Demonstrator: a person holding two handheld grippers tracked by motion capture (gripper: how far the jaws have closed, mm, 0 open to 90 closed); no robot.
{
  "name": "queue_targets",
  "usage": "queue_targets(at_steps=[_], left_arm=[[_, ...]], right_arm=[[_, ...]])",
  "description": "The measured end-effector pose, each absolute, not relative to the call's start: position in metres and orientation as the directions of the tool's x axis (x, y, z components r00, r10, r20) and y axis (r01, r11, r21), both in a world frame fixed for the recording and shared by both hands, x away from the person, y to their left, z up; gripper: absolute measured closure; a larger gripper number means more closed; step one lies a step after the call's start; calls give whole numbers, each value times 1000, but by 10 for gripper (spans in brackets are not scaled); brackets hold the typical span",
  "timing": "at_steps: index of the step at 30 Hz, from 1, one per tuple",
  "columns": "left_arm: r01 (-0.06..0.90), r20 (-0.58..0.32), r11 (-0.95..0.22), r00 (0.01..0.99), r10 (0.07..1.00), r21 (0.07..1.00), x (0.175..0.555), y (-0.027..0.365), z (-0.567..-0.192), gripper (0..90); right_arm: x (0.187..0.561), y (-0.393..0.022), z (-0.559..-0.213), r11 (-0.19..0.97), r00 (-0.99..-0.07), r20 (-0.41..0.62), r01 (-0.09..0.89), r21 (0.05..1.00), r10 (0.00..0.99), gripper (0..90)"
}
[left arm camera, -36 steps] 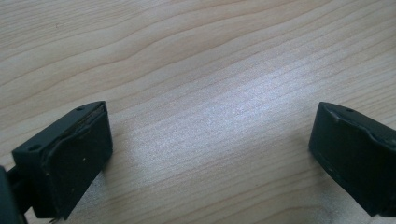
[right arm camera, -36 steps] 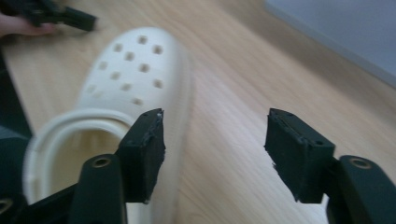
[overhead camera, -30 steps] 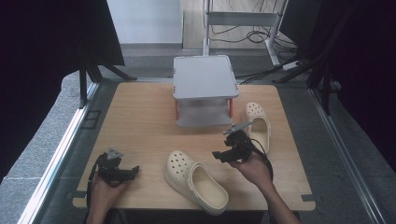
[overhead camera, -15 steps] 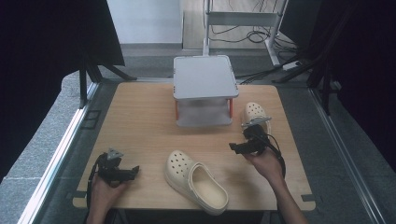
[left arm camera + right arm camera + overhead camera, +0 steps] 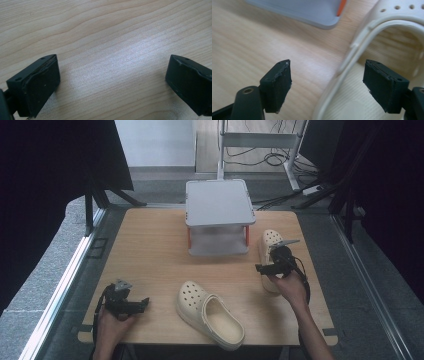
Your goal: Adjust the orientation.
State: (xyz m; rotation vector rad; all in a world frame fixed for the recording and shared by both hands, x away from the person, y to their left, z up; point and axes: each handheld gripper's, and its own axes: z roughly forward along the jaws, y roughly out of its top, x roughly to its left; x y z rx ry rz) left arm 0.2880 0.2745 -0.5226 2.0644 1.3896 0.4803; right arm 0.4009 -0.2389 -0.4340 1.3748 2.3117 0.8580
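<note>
The cream clog [image 5: 372,50] lies under our right gripper [image 5: 327,82], whose jaws have just been opening and now straddle its side wall with the pads not yet pressing; we judge it light, springy foam, best pinched on that rim. We count two clogs, the second clog [image 5: 210,314] lying between the tongs, and one grey stand [image 5: 218,215] beyond. Our left gripper [image 5: 112,82] rests wide and empty.

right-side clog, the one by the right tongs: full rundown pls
The right clog is cream, foam-like, with round holes over the toe and a raised rim round the opening. It lies sole-down on the table right of the grey stand, toe pointing away. The right tongs straddle its side wall, open, pads not pressing.
</note>
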Motion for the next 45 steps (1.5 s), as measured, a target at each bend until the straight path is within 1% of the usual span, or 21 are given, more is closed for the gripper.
queue_targets(at_steps=[8,14,17,21,23,25,28,34,38,41,45], left_arm=[[705,-31,-275,388,921,654,288,275,-523,0],[704,-31,-274,388,921,655,288,275,-523,0],[704,-31,-273,387,922,655,288,274,-523,0],[705,-33,-272,386,922,655,288,274,-523,0],[704,-31,-273,387,922,655,288,274,-523,0],[705,-31,-274,387,922,654,288,274,-523,0],[705,-31,-274,387,922,654,288,274,-523,0],[704,-31,-273,387,922,655,288,274,-523,0],[704,-31,-273,387,922,655,288,274,-523,0],[704,-31,-273,387,922,655,288,274,-523,0],[704,-32,-273,387,922,656,288,274,-523,0]], right_arm=[[421,-244,-440,317,-445,51,710,629,894,261],[437,-240,-444,303,-425,53,720,624,903,331],[444,-239,-447,293,-412,50,722,627,910,388],[450,-239,-449,283,-404,53,723,631,913,494],[454,-241,-451,278,-402,63,731,623,914,554],[456,-243,-453,268,-391,70,739,618,918,646],[456,-247,-455,236,-376,99,743,626,921,701],[449,-244,-452,274,-379,33,724,633,925,742],[445,-252,-450,270,-386,44,718,642,921,766],[440,-258,-447,268,-394,55,713,648,917,768],[430,-261,-439,284,-410,41,697,659,911,769]])
